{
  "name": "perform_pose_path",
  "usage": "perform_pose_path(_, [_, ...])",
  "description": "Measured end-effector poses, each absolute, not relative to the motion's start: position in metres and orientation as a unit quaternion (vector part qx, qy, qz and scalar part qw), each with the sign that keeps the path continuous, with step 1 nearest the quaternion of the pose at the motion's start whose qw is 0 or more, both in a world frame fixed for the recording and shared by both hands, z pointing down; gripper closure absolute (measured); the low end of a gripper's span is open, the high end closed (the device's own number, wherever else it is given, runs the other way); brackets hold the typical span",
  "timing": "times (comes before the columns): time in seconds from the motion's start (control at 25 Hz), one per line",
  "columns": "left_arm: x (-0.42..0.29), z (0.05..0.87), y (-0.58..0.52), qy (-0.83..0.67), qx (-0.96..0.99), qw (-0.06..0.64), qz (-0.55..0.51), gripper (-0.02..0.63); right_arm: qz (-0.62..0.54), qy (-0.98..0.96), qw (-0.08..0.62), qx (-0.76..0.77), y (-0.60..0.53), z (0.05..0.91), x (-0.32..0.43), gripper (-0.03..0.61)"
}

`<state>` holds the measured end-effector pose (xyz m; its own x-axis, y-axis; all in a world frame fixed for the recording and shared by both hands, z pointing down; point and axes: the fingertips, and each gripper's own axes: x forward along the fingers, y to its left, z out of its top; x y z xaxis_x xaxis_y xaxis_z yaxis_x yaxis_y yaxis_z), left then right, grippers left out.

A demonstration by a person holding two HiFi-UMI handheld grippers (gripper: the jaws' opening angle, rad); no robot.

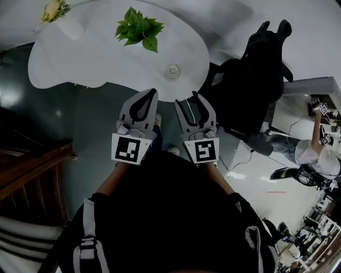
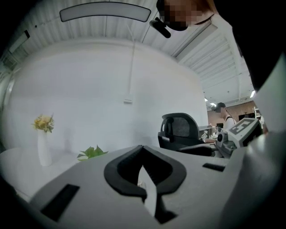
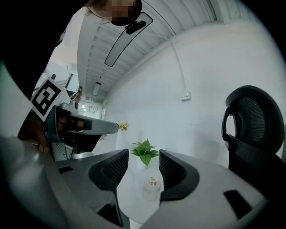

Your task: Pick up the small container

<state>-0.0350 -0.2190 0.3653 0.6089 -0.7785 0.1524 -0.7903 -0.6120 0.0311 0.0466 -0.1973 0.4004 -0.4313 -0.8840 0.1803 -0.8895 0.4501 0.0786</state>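
The small container (image 1: 172, 70) is a clear little jar with a pale cap, standing near the front edge of the white table (image 1: 80, 53). In the right gripper view the jar (image 3: 152, 188) appears between the two jaws but beyond their tips, untouched. My right gripper (image 1: 187, 100) (image 3: 144, 166) is open and empty, just short of the table's edge. Beside it on the left, my left gripper (image 1: 152, 94) (image 2: 142, 148) is shut with its tips together and holds nothing.
A green potted plant (image 1: 139, 27) (image 3: 144, 152) stands behind the jar. A white vase of yellow flowers (image 1: 53, 10) (image 2: 44, 134) sits at the table's far left. A black office chair (image 1: 256, 80) is close on the right, a person (image 1: 314, 149) farther right.
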Motion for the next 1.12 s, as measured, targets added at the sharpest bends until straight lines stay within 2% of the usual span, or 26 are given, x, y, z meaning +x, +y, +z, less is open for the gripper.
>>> perform_pose_path(0.68, [-0.02,0.408,-0.299,-0.357,0.926,0.08,0.091,0.607,0.052,-0.809,0.145,0.567,-0.268,0.451,0.045,0.353])
perform_pose_path(1.12, [-0.012,0.434,-0.32,-0.373,0.915,0.114,0.109,0.607,0.081,-0.823,0.163,0.539,-0.292,0.492,0.052,0.344])
